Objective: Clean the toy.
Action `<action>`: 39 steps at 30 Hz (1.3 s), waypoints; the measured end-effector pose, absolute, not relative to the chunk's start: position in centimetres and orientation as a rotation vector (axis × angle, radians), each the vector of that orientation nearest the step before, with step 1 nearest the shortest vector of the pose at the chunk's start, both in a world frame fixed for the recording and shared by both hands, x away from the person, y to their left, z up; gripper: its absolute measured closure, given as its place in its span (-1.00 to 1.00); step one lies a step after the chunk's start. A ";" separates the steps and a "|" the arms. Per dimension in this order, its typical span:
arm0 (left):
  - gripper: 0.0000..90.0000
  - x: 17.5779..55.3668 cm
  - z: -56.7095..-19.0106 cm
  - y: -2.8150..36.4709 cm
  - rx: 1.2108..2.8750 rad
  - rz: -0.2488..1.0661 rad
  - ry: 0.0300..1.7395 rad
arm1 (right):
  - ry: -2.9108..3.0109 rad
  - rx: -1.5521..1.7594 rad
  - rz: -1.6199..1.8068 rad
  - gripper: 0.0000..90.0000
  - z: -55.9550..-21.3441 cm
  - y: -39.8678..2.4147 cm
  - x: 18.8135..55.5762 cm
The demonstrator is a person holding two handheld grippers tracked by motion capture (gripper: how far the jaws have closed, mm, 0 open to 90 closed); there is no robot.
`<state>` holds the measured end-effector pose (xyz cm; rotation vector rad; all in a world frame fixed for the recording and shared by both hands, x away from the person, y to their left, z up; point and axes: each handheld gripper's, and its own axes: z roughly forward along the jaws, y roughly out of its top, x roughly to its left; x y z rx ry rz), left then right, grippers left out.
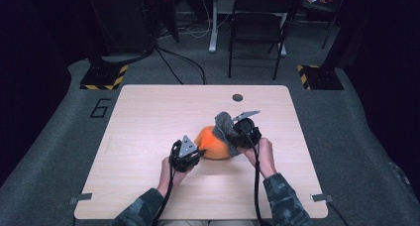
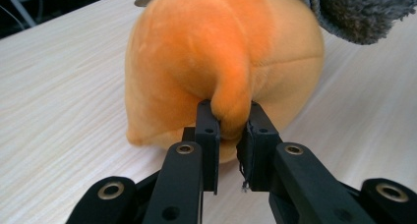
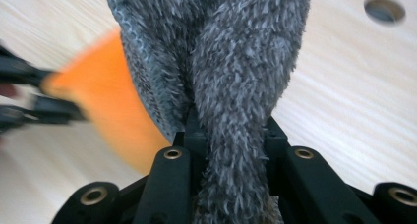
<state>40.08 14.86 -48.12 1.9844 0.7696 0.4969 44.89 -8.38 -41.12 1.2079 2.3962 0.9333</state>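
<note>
Centre of the high view, a little right of middle on the table: an orange plush with a grey fuzzy cloth draped over its upper right side. The left gripper comes at it from the lower left, and in the left gripper view its jaws are pinching a fold of orange fabric, the plush's bulk swelling up and away above the fingertips. On the other side, the right gripper is clamped on a twisted bunch of the grey cloth, which rises straight up between its jaws in the right gripper view, orange showing blurred at the left. So the two grips sit at opposite ends of the plush, its length running lower left to upper right between them. The cloth looks like a cover or wrap, though it is hard to be sure. No containers here; just a small round hole up the table.
</note>
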 end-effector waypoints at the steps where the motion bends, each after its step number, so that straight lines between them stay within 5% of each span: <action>1: 0.77 40.0 -47.9 14.9 1.979 0.491 0.773 | 2.400 1.204 0.968 0.62 -40.6 -8.2 44.6; 12: 0.75 39.8 -47.8 14.5 1.989 0.458 0.764 | 2.435 1.010 0.864 0.62 -40.4 -4.0 42.2; 39: 0.71 40.3 -48.2 14.8 1.989 0.431 0.767 | 2.436 1.299 0.732 0.61 -44.7 -9.6 46.0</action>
